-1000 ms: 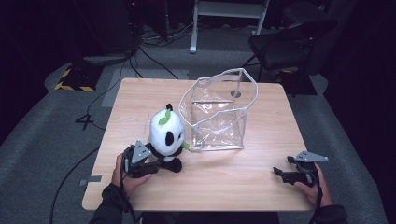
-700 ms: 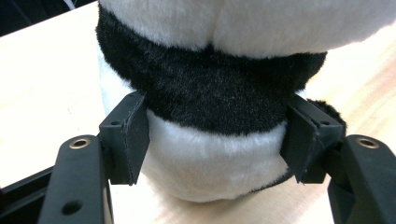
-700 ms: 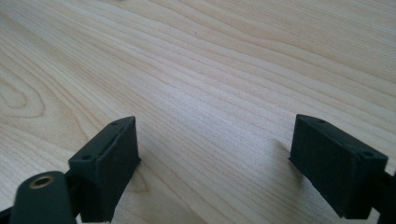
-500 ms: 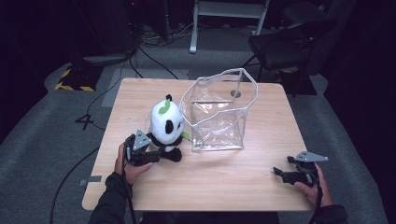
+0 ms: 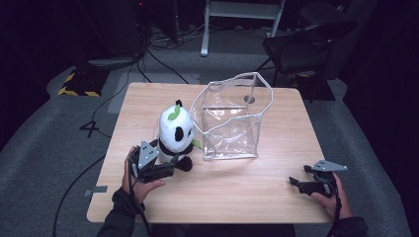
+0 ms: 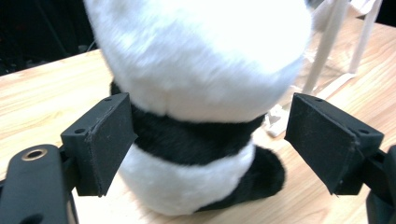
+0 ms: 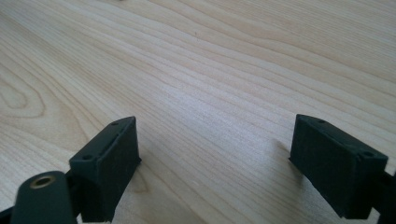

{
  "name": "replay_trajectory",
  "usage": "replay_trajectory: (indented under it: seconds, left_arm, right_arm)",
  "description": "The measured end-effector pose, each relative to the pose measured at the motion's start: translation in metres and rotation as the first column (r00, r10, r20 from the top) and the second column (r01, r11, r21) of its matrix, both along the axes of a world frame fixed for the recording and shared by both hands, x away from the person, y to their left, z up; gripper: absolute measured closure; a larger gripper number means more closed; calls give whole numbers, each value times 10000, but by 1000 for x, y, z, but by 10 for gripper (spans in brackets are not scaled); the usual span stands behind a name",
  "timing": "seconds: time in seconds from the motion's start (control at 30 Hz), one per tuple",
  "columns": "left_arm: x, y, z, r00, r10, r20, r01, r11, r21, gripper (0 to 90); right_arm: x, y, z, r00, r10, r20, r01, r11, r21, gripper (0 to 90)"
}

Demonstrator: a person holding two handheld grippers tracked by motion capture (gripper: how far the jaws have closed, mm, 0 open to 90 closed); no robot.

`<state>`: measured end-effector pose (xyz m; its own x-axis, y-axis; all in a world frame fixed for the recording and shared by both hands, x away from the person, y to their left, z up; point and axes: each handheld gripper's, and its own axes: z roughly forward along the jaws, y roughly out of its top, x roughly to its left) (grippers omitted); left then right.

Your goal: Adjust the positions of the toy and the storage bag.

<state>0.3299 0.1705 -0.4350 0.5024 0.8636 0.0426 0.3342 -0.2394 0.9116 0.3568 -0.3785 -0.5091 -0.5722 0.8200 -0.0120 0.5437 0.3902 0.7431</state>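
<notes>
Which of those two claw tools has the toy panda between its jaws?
The left gripper: its open jaws stand either side of the panda. The right gripper lies apart over bare table.

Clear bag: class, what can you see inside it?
The bag looks empty; through its clear walls only the table shows. The panda stands outside, beside it. Nothing appears covered.

Toy panda: now standing just beside the clear bag, moving away from the table's near edge.
Left gripper: advancing with it, jaws spread around its body.
</notes>
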Motion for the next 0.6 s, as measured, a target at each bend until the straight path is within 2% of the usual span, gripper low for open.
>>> replay_trajectory:
  seconds: [0.13, 0.27, 0.37, 0.43, 0.53, 0.6]
  left_arm:
    - [-3, -8, 7, 9996, 76, 283, -82, 9997, 236, 157]
    - [-4, -11, 13, 9984, 360, 435, -361, 9993, 29, 157]
    - [2, -15, 17, 9954, 837, 468, -833, 9965, -101, 160]
    - [4, -18, 19, 9947, 884, 516, -874, 9959, -215, 157]
    - [10, -22, 25, 9934, 999, 565, -999, 9950, -27, 152]
    - [15, -23, 27, 9923, 1130, 500, -1125, 9936, -124, 140]
  right_arm:
    - [0, 0, 0, 10000, -4, 4, 4, 10000, 6, 155]
    - [0, 0, 0, 10000, 0, -1, 0, 10000, 4, 155]
    - [0, 0, 0, 10000, -4, 6, 4, 10000, 2, 155]
    - [0, 0, 0, 10000, -1, 12, 1, 10000, -8, 155]
    - [0, 0, 0, 10000, -1, 11, 1, 10000, -6, 155]
    - [0, 0, 0, 10000, -4, 2, 4, 10000, 3, 155]
